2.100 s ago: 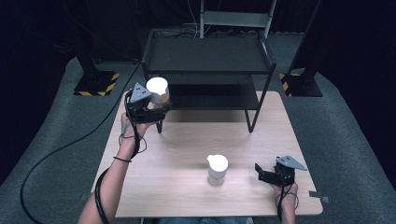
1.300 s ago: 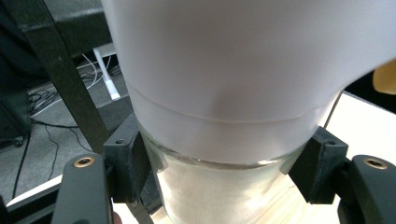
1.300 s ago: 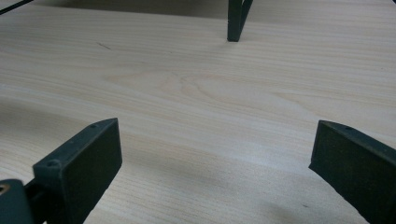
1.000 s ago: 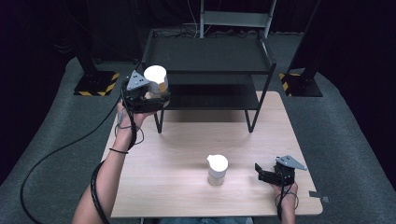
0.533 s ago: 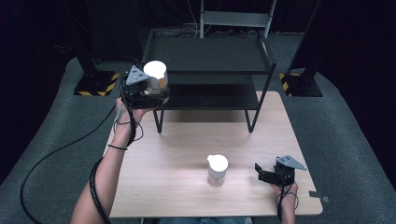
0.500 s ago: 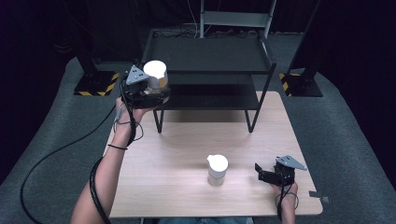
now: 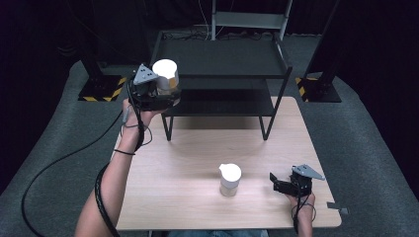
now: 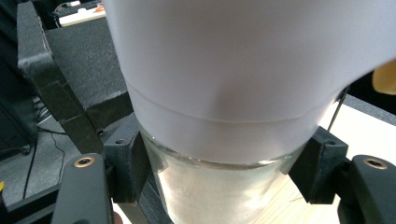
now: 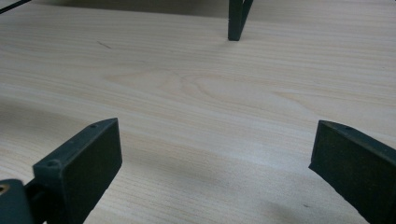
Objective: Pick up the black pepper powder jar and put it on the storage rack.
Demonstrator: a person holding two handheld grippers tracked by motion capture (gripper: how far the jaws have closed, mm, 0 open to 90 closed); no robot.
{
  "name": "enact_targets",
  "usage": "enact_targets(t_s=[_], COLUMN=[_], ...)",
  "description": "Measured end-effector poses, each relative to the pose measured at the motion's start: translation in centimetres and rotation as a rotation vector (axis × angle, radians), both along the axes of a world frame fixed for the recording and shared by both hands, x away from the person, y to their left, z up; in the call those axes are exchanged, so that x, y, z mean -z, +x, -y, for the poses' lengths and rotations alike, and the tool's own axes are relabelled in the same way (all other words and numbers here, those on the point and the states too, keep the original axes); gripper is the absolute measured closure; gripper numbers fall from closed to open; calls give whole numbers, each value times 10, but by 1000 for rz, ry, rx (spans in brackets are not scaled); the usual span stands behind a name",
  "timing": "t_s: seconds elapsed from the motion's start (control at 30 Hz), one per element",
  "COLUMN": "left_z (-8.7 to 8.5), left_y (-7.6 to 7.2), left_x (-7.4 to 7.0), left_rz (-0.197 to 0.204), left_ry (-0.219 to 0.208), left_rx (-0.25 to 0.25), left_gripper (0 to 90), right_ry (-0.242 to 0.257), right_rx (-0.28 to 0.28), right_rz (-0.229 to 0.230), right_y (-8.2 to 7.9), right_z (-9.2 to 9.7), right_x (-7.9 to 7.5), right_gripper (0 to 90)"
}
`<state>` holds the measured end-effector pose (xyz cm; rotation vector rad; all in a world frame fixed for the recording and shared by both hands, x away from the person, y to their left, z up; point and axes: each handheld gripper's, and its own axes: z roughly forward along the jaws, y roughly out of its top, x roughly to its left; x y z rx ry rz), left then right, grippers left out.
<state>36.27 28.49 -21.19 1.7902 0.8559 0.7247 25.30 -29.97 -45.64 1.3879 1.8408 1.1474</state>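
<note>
A glass jar with a white lid is held up in the air at the left front corner of the black shelf rack. My left gripper is shut on the jar's glass body, its pads pressing both sides just under the white lid. A second white-lidded jar stands upright on the wooden table, right of centre. My right gripper rests low at the table's right front, to the right of that jar, with its jaws wide open over bare wood.
The two-tier black rack stands on the table's far half, one of its legs ahead of my right gripper. A cable trails off the left side onto the grey floor. Yellow-black striped stand bases sit beyond the table.
My left gripper has lifted the jar a little higher and farther back toward the rack's top left corner. The right gripper and the jar on the table have kept still.
</note>
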Motion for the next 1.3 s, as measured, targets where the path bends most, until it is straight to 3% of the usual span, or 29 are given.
enact_targets(t_s=[1.3], left_z=[2], left_y=[-2], left_x=[-45], left_rz=[25], left_ry=[4], left_rx=[21], left_gripper=[309], right_ry=[-4], right_rx=[1], right_rz=[-2], right_y=[0], right_z=[-1], right_x=[0], right_gripper=[10])
